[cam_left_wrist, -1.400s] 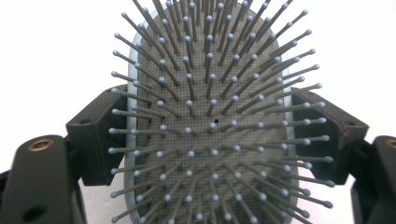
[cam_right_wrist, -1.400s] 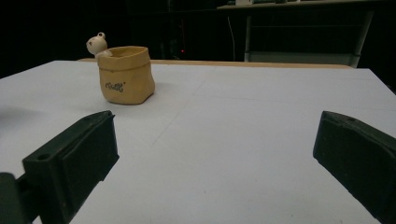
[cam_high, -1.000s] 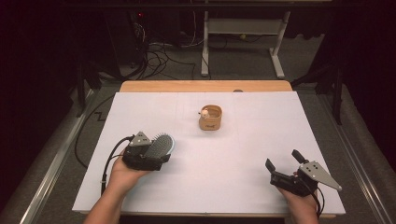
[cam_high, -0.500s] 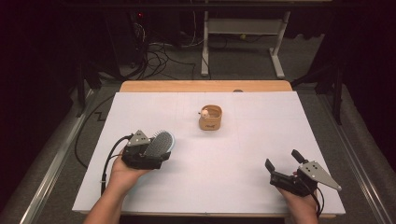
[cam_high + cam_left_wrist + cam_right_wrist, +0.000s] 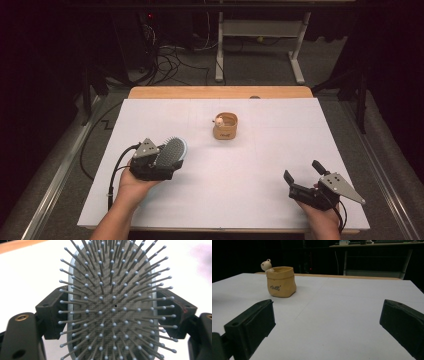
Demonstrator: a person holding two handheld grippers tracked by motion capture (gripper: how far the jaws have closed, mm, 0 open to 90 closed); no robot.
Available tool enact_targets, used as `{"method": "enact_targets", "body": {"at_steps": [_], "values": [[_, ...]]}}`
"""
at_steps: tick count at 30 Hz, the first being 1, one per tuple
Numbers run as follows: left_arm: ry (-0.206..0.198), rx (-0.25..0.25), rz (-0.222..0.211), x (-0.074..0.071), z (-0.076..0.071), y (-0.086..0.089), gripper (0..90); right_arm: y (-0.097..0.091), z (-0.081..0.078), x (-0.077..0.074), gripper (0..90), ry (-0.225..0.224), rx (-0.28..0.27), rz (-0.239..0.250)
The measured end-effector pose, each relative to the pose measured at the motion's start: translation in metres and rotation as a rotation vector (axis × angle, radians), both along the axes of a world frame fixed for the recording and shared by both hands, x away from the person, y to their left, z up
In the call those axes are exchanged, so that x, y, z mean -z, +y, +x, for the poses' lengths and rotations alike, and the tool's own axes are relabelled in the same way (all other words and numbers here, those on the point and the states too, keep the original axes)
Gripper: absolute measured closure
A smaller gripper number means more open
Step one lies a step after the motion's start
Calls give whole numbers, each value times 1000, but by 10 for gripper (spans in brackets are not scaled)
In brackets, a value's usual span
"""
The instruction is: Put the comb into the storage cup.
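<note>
White table [image 5: 250, 200] | left tongs [image 5: 167, 159] clamp oval grey-bristled hairbrush [image 5: 170, 151] | right tongs [image 5: 304, 176] agape, empty

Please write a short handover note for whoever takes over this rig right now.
Left claw: shut on the hairbrush, gripped by its sides, bristles up, near the front left of the white table.
Right claw: open and holding nothing, near the front right.
The tan pot with a small bear figure on its rim stands apart, mid-table toward the back.
Done: brush is in hand.
Left: probably carrying the brush to the pot; not started.
</note>
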State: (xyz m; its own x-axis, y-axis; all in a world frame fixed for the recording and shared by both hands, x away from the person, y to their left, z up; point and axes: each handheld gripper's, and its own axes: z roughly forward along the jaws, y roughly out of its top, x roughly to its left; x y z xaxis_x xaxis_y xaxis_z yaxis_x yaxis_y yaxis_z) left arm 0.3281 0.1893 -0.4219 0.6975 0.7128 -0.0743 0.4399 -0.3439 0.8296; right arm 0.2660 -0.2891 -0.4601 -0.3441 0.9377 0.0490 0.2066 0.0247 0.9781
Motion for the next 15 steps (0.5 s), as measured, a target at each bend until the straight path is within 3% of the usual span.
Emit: {"method": "enact_targets", "body": {"at_steps": [15], "values": [[-108,-24,-84,-6,-6,3,202,0,0,0,6,0,-4,-1]]}}
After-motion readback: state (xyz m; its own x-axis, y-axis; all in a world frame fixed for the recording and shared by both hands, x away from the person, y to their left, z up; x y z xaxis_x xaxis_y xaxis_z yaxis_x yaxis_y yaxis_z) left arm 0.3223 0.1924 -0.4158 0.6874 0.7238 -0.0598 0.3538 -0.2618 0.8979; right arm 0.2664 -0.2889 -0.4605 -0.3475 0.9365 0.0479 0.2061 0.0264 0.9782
